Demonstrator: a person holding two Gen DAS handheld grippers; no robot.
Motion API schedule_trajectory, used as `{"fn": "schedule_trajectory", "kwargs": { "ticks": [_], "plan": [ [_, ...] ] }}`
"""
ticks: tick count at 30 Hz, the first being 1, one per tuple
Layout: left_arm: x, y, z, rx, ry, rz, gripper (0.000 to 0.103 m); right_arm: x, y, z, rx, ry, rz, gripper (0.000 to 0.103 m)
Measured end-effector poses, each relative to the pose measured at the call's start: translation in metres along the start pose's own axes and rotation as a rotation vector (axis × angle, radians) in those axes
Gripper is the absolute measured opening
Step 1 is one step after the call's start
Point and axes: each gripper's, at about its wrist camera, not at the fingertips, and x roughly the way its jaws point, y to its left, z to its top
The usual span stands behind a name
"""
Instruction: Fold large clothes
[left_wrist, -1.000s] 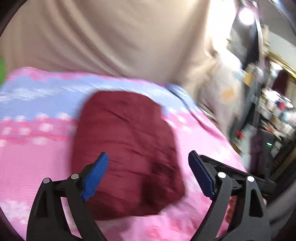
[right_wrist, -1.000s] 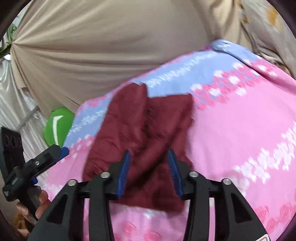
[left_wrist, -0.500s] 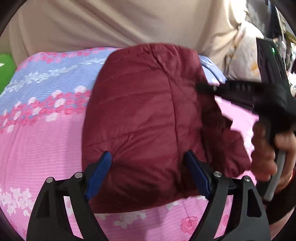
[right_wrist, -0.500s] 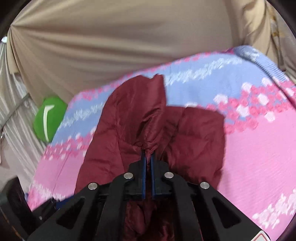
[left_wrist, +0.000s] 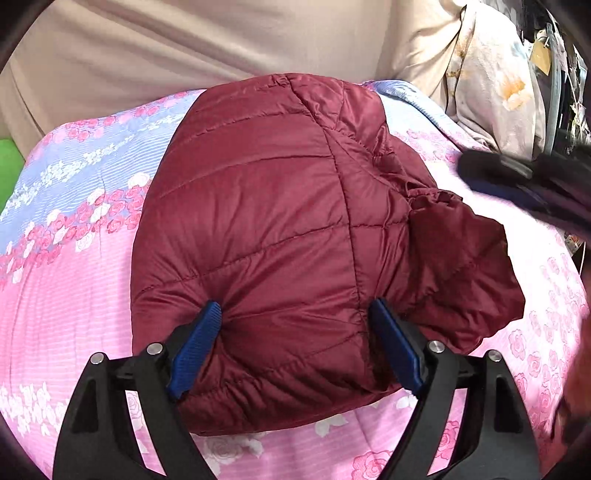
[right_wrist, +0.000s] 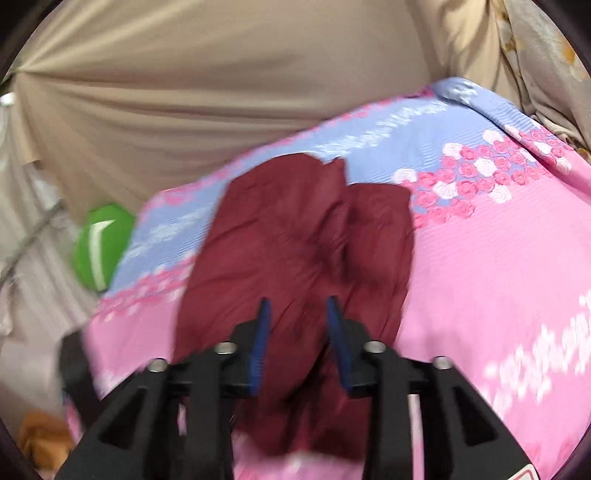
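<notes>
A folded maroon quilted jacket (left_wrist: 266, 229) lies on the pink and blue floral bedspread (left_wrist: 66, 258). My left gripper (left_wrist: 295, 332) is open, its blue pads pressed against the jacket's near edge on both sides. The jacket also shows in the right wrist view (right_wrist: 295, 251), blurred. My right gripper (right_wrist: 298, 325) is open a little above the jacket's near part, holding nothing. It also shows as a dark blur at the right of the left wrist view (left_wrist: 524, 181).
A beige curtain (right_wrist: 221, 92) hangs behind the bed. A green ball-like object (right_wrist: 99, 247) sits off the bed's left side. A floral pillow or cloth (left_wrist: 491, 74) lies at the far right corner. The bedspread (right_wrist: 498, 277) runs out to the right.
My right gripper was shut on a jacket fold half a second ago; it has let go, opened and pulled back. My left gripper has moved in and its pads now press the jacket's edge.
</notes>
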Motion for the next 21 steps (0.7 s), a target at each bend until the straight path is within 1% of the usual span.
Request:
{"fn": "schedule_trajectory", "kwargs": {
  "ticks": [1,2,4,5,7,8,9,11,14,16,18,21],
  "plan": [
    [-0.001,0.000,0.000,-0.001,0.000,0.003,0.081,-0.009,0.005,-0.016,-0.015,0.008,0.000,0.038],
    [-0.002,-0.001,0.000,-0.004,-0.002,0.004,0.081,-0.011,0.008,-0.023,-0.019,0.015,-0.015,0.039],
    [-0.006,-0.001,0.002,-0.012,-0.005,-0.004,0.081,-0.011,0.010,-0.039,-0.020,0.019,-0.085,0.039],
    [-0.008,0.001,0.003,-0.017,-0.003,-0.014,0.081,-0.012,0.010,-0.042,-0.016,0.013,-0.099,0.040],
    [-0.011,0.006,0.003,-0.028,0.000,-0.023,0.081,-0.010,0.007,-0.046,0.014,0.010,-0.061,0.039],
    [-0.013,0.007,0.003,-0.035,-0.001,-0.023,0.081,-0.008,0.007,-0.046,0.025,0.017,-0.042,0.027],
    [-0.014,0.009,0.003,-0.040,-0.001,-0.023,0.081,-0.006,0.006,-0.046,0.031,0.016,-0.025,0.005],
    [-0.017,0.011,0.002,-0.050,-0.004,-0.020,0.081,-0.006,0.004,-0.045,0.037,0.000,-0.030,0.003],
    [-0.025,0.012,0.000,-0.053,-0.014,-0.013,0.081,-0.018,-0.001,-0.045,0.060,-0.050,-0.036,0.002],
    [-0.029,0.014,-0.002,-0.057,-0.018,-0.007,0.081,-0.021,-0.006,-0.050,0.061,-0.058,-0.065,0.002],
    [-0.028,0.016,-0.004,-0.056,-0.011,0.000,0.081,-0.014,-0.016,-0.055,0.075,-0.033,-0.088,0.002],
    [-0.021,0.018,-0.006,-0.042,0.000,0.022,0.081,0.016,-0.039,-0.067,0.135,0.051,-0.117,0.001]
  ]
}}
